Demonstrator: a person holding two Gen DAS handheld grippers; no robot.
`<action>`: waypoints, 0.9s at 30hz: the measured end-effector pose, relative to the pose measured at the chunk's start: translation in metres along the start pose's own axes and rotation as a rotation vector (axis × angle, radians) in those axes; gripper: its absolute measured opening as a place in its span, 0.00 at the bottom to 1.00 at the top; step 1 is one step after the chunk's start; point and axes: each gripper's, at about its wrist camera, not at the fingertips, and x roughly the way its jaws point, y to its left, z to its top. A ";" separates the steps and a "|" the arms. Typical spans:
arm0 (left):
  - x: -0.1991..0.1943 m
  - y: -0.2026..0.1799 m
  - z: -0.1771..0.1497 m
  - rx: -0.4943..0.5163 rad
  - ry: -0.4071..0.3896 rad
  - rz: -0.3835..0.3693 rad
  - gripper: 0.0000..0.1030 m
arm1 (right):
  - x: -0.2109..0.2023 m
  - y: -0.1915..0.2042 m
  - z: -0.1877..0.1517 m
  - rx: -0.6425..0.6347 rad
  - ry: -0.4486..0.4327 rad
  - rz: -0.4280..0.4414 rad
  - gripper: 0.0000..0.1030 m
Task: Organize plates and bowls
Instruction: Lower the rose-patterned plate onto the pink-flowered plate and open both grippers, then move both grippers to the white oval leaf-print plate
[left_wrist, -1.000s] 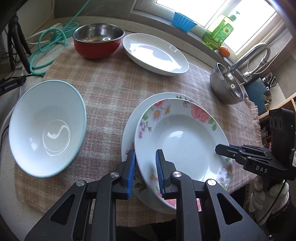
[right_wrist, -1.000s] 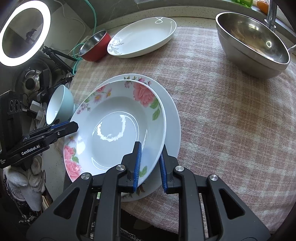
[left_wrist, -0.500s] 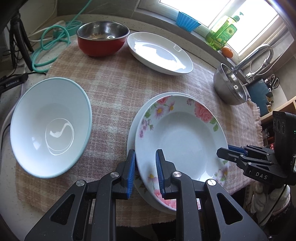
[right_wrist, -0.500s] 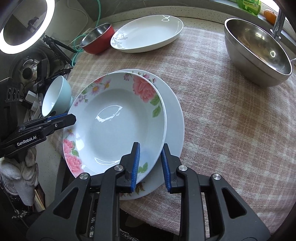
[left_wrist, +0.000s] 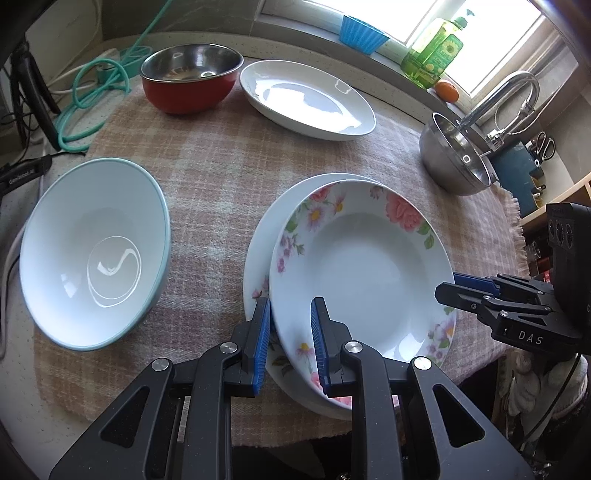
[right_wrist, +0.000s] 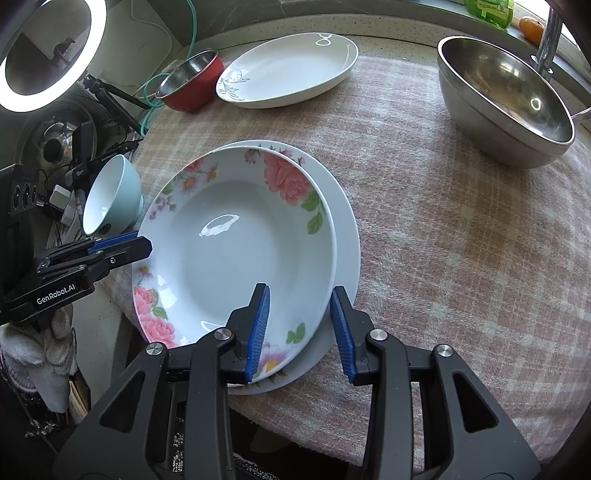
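A deep floral plate (left_wrist: 362, 273) (right_wrist: 236, 251) lies on a second, wider floral plate (left_wrist: 258, 251) (right_wrist: 343, 229) on the checked cloth. My left gripper (left_wrist: 290, 332) is shut on the top plate's near-left rim; it also shows at the left of the right wrist view as the left gripper (right_wrist: 140, 243). My right gripper (right_wrist: 299, 325) straddles the opposite rim with its jaws opening, and the outer pad stands clear of the plate. In the left wrist view the right gripper (left_wrist: 454, 288) sits at the plate's right edge.
A pale blue bowl (left_wrist: 92, 251) (right_wrist: 114, 195) sits left of the stack. At the back are a red steel-lined bowl (left_wrist: 188, 81) and a white oval plate (left_wrist: 306, 99). A large steel bowl (right_wrist: 506, 96) stands at the right by the tap. The table edge is just below the stack.
The right jaws have spread apart and come off the floral plate's rim. The plate has settled flatter onto the lower plate. The left gripper keeps its hold.
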 end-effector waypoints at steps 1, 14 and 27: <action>-0.001 0.000 0.000 -0.001 -0.004 0.000 0.19 | 0.000 -0.001 0.000 0.003 -0.001 0.002 0.36; -0.021 -0.008 0.002 0.038 -0.051 -0.015 0.21 | -0.036 -0.008 0.004 0.039 -0.117 -0.024 0.72; -0.040 -0.006 0.027 0.015 -0.114 -0.051 0.27 | -0.073 -0.027 0.032 0.139 -0.259 0.016 0.90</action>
